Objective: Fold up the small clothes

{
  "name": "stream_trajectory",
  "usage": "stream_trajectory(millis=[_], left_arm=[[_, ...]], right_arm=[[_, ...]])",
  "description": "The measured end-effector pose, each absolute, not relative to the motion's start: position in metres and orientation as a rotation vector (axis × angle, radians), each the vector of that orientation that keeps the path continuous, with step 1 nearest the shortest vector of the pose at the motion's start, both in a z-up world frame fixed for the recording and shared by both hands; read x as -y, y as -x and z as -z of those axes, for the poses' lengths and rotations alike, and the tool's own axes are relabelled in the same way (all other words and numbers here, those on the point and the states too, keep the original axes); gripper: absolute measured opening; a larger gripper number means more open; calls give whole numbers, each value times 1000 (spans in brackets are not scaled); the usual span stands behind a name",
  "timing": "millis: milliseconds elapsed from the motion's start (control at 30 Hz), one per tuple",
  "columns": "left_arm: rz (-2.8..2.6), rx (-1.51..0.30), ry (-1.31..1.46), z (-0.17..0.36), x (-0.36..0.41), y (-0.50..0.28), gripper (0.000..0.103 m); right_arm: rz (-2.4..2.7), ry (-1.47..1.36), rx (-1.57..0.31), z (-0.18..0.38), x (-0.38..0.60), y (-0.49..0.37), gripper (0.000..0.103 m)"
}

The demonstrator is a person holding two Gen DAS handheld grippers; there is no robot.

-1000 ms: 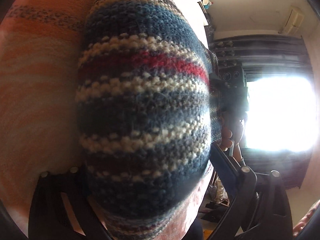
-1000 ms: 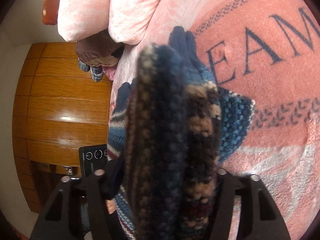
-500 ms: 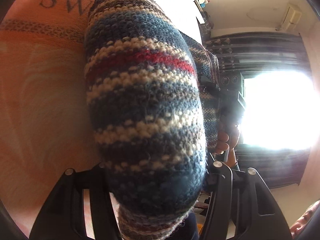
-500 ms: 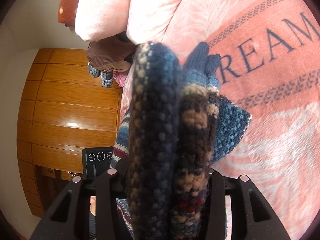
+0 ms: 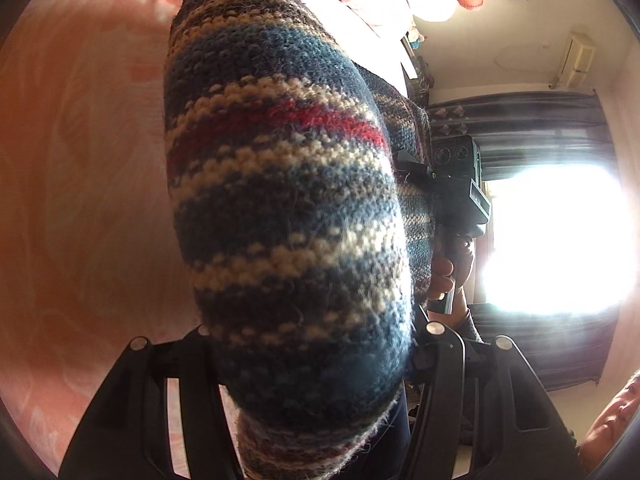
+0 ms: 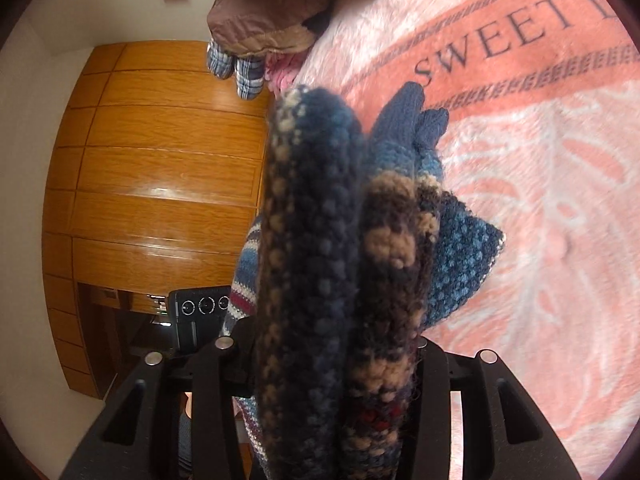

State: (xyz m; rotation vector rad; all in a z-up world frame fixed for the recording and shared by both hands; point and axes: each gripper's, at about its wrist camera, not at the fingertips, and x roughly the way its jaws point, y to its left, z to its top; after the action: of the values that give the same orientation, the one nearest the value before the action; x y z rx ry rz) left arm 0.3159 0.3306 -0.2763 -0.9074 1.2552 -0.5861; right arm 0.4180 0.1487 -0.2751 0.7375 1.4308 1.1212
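A striped knitted garment [image 5: 288, 208] in blue, cream, brown and red fills the middle of the left wrist view. My left gripper [image 5: 316, 360] is shut on its lower edge, and the knit hides the fingertips. The same knitted garment [image 6: 320, 264] appears folded in thick layers in the right wrist view, where my right gripper [image 6: 320, 368] is shut on it. Both hold it up above the pink blanket [image 6: 540, 184]. The other gripper's camera block [image 5: 460, 184] and a hand [image 5: 444, 276] show behind the knit.
The pink blanket [image 5: 80, 184] with dark lettering covers the bed. Brown and plaid clothes [image 6: 264, 16] are piled at its far end. A wooden wardrobe [image 6: 160, 184] stands beyond. A bright window [image 5: 560, 240] with dark curtains is to the right.
Both grippers have lifted and swung with the knit: the blanket lettering has shifted in the right wrist view, and the pillows have slid out of sight. The grips stay shut.
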Motion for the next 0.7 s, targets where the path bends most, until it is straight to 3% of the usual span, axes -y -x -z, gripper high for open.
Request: stream_trajectory(millis=[267,333,367,467,533,633,700], left_arm=[[584,-1251,1014,335,-355,-290,58],[576,-1266,1021,350,-355,-287,68],[567,-1265,1026,353,-356,-286,69],[475,-1291,949,333,-359,-279,87],[328,-1244,798,302,-368,-266,91],[290,-1048,660,248,-370,-236,91],[448,-924,755,226,-361,-224,91]], right_arm=[[-1083,-686,-1547,331,-185,-389,45],[-1054,-689,-1555,341,-180,-387,59],[-1047,-705,-1553,342,-174,-388,63],[-940,-626,-1462,318,-143,-382,82],[-887,-583,-1354,292,-122,-377,81],[-925,-517,-1262,260,-114,-370,62],[-930,-440,-1258,253,-130,-367,56]])
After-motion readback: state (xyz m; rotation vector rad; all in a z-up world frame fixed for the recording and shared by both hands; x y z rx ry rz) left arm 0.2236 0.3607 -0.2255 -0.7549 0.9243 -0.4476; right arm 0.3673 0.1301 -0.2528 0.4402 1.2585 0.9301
